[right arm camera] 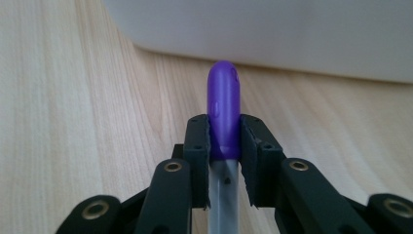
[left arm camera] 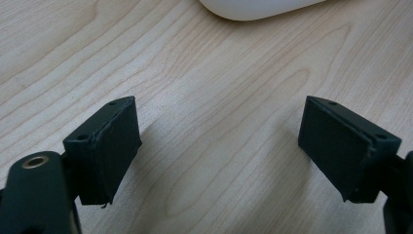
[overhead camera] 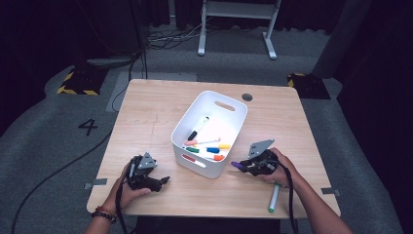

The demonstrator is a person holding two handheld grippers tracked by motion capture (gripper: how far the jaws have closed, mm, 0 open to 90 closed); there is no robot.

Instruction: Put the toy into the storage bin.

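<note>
High view looks down; both close tongs cameras seemingly face the white bin (overhead camera: pixel 210 131).

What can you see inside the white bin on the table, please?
Inside the white bin lie several markers: a black-capped one upright along the wall, then pink, yellow, green, blue and orange-capped ones piled near its front. The front wall hides anything below them.

You get a brightly lit surface (overhead camera: pixel 146 112) against dark surroundings; soft shadows fall beneath the left gripper (left arm camera: pixel 219 146), and the white bin (right arm camera: pixel 272 34) blurs close up.
</note>
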